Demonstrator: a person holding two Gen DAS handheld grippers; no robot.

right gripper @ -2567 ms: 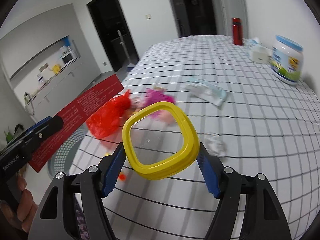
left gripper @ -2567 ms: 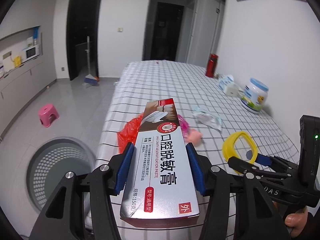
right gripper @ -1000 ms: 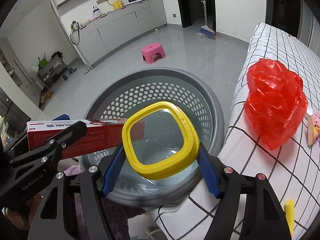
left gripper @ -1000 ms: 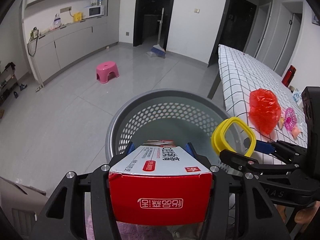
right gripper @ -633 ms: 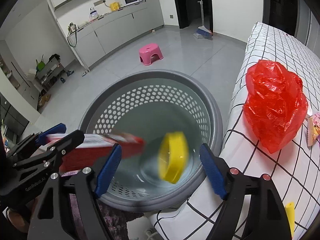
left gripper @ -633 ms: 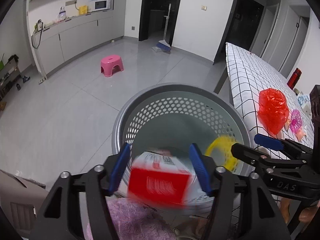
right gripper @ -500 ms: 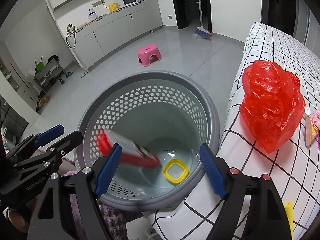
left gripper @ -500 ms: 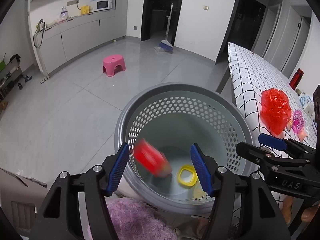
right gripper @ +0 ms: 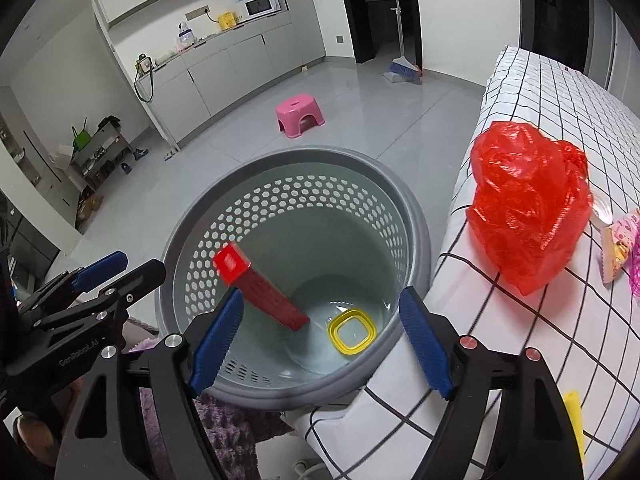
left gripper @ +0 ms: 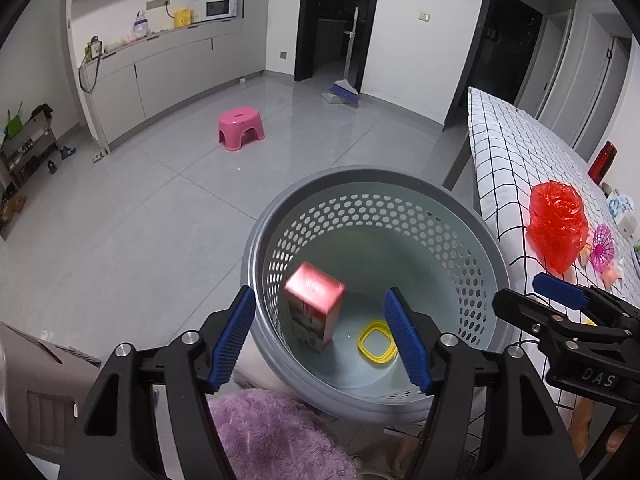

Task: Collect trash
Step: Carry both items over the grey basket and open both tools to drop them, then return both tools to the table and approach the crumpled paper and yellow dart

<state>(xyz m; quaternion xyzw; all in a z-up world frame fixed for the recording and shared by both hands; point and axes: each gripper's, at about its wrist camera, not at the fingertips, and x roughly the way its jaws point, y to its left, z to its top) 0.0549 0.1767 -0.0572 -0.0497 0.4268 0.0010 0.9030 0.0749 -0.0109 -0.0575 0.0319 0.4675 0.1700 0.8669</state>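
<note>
A grey perforated trash basket (left gripper: 256,240) (right gripper: 416,216) stands on the floor beside the checked table (left gripper: 508,160) (right gripper: 540,92). Inside it a red toothpaste box (left gripper: 314,306) (right gripper: 260,292) leans on end against the wall, and a yellow square lid (left gripper: 378,344) (right gripper: 352,331) lies flat on the bottom. My left gripper (left gripper: 320,338) is open and empty above the basket's near rim. My right gripper (right gripper: 320,338) is open and empty above the basket too. A crumpled red plastic bag (left gripper: 558,226) (right gripper: 528,204) lies on the table's edge.
Pink wrappers (left gripper: 602,246) (right gripper: 624,240) lie past the red bag, and a yellow piece (right gripper: 574,412) lies near the table's front. A red flask (left gripper: 600,162) stands farther back. A pink stool (left gripper: 240,128) (right gripper: 300,114) and a broom (left gripper: 344,94) are on the grey floor.
Both grippers opened over the basket. The toothpaste box and the yellow lid dropped in; the box has come to rest leaning on the wall, the lid flat on the bottom.
</note>
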